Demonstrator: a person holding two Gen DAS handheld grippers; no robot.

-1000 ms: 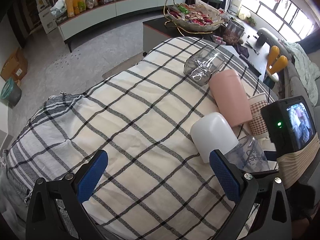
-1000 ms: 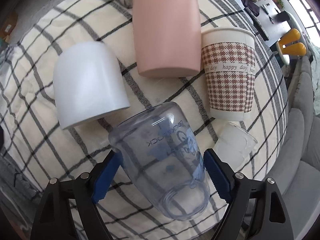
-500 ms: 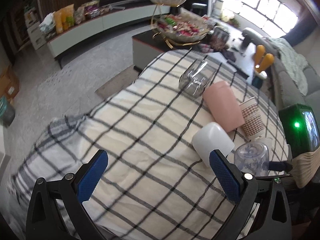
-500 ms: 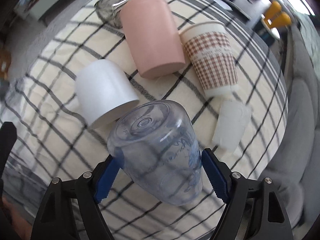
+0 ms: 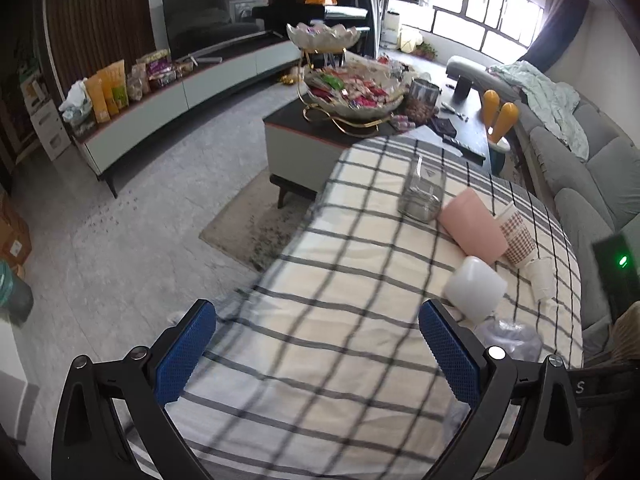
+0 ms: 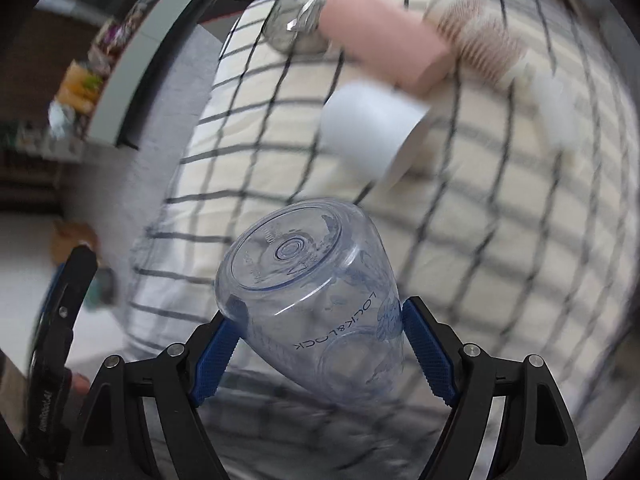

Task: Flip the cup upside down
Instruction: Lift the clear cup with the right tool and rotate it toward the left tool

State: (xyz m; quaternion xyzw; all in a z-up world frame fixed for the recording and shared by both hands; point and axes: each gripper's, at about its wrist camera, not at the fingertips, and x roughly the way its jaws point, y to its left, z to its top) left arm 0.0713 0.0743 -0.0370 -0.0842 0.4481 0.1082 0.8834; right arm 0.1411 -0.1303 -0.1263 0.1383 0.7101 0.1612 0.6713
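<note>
Left wrist view: the left tongs (image 5: 316,344) are hanging spread wide with nothing between them, over the near part of the checked cloth (image 5: 320,280) covering the tabletop. The clear cup (image 5: 510,338) is showing only as a pale blur past the right finger, near the tabletop's right edge, just this side of a white cup (image 5: 474,288). Farther along that edge a pink cup (image 5: 474,226), a checked paper cup (image 5: 518,236) and a glass (image 5: 424,192) are standing in a loose row.

Right wrist view: the right tongs (image 6: 320,344) are pinching the clear cup (image 6: 316,300) across its lower body, blue pads (image 6: 428,344) pressing on opposite sides. The cup is being held off the cloth, tilted, with its base pointing up and away from the camera and its mouth toward the tongs. Background is motion-blurred.

Handling judgement: thin clear plastic, so probably light and stiff but slightly springy; smooth wall, likely slippery under rotation. The ribbed pads should be helping. A grip across the mid-body, as here, is looking sound; squeezing close to the rim could flex it.

Appearance: transparent with a bluish tint, tapering toward a moulded ringed base, blue print and lettering running along the side.
</note>
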